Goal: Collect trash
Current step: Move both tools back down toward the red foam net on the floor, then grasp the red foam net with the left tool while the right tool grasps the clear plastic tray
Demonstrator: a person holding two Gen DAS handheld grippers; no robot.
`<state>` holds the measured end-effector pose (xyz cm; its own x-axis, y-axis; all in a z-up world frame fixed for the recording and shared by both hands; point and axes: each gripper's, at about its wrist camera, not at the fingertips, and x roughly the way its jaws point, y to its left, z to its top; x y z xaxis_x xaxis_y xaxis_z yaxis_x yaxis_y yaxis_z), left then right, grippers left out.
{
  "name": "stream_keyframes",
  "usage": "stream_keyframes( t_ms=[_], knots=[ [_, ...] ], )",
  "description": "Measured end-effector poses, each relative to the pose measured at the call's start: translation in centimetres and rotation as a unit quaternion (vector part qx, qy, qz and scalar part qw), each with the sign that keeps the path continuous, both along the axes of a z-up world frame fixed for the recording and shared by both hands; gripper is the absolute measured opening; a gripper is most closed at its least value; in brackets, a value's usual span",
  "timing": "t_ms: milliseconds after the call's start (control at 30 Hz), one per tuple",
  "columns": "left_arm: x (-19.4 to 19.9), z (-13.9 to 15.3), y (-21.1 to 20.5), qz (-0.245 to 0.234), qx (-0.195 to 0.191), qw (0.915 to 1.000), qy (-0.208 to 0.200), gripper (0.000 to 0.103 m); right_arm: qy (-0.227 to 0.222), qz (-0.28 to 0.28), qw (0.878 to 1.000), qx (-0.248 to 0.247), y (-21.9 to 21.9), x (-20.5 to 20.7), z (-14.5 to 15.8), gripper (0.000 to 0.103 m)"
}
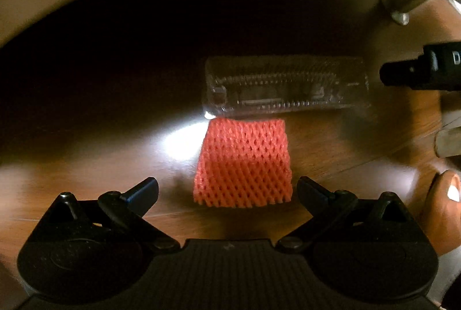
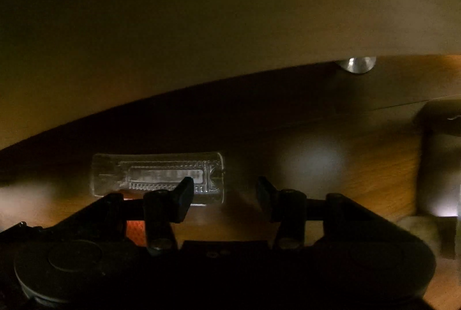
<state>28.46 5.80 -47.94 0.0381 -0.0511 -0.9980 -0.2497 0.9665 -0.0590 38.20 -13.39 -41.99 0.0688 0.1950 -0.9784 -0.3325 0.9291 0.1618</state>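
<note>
A red foam fruit net [image 1: 243, 163] lies on the wooden floor [image 1: 86, 166], just ahead of my left gripper [image 1: 227, 189], which is open with the net between and beyond its fingertips. Behind the net lies a clear plastic container [image 1: 285, 88], at the edge of a dark gap under furniture. My right gripper [image 2: 224, 195] is open and empty; the clear container [image 2: 155, 174] lies ahead to its left, and a sliver of the red net [image 2: 134, 226] shows behind its left finger. The right gripper's tip shows at the right of the left wrist view [image 1: 417, 71].
A pale furniture panel [image 2: 201, 22] overhangs the floor, on a metal foot [image 1: 394, 5] that also shows in the right wrist view [image 2: 357, 64]. A person's thumb [image 1: 443, 212] is at the right edge. A dim pale object [image 2: 438, 166] stands at the right.
</note>
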Motion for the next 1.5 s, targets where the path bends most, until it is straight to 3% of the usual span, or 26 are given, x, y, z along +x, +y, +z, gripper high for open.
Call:
stream_keyframes(
  t_ms=[400,633,700,733,767,800,933,1033,1067,1167,1500],
  knots=[
    [0.8,-5.4,-0.5,0.009,-0.018,0.9997,0.012,0.103,0.008,0.02,1.0,-0.011,1.4,0.5,-3.4,0.046],
    [1.0,-6.1,-1.2,0.003,-0.002,0.9999,0.01,0.102,0.005,0.025,0.999,-0.024,2.5,1.0,-4.9,0.044],
    [1.1,-5.8,-1.7,-0.001,0.004,1.0,0.007,0.1,0.003,0.022,0.999,-0.026,2.6,0.7,-5.1,0.039],
    [1.1,-5.7,-2.0,-0.003,0.009,0.9999,0.005,0.098,0.004,0.022,0.999,-0.026,2.6,0.6,-5.2,0.034],
    [1.1,-5.7,-2.2,-0.005,0.013,0.9999,0.004,0.096,0.006,0.022,0.999,-0.027,2.7,0.7,-5.4,0.018],
    [1.1,-5.6,-2.4,-0.008,0.018,0.9998,0.003,0.094,0.007,0.021,0.999,-0.027,2.6,0.7,-5.4,0.016],
    [1.1,-5.2,-3.2,-0.025,0.033,0.9992,-0.001,0.08,0.007,0.011,1.0,-0.028,2.5,0.6,-5.4,0.015],
    [1.2,-4.5,-4.1,-0.054,0.034,0.9978,-0.013,0.058,0.004,0.014,1.0,-0.028,2.6,0.3,-5.1,0.014],
    [1.3,-4.4,-4.2,-0.059,0.034,0.9976,-0.013,0.046,0.003,0.014,1.0,-0.028,2.6,0.0,-4.9,0.014],
    [1.5,-4.2,-4.1,-0.059,0.025,0.9979,-0.003,0.025,0.003,0.01,0.999,-0.034,2.6,-0.5,-4.8,0.014],
    [0.1,0.2,-3.4,-0.025,0.009,0.9995,0.019,0.022,0.006,-0.02,0.999,-0.041,1.3,-3.1,-0.1,0.013]
  ],
)
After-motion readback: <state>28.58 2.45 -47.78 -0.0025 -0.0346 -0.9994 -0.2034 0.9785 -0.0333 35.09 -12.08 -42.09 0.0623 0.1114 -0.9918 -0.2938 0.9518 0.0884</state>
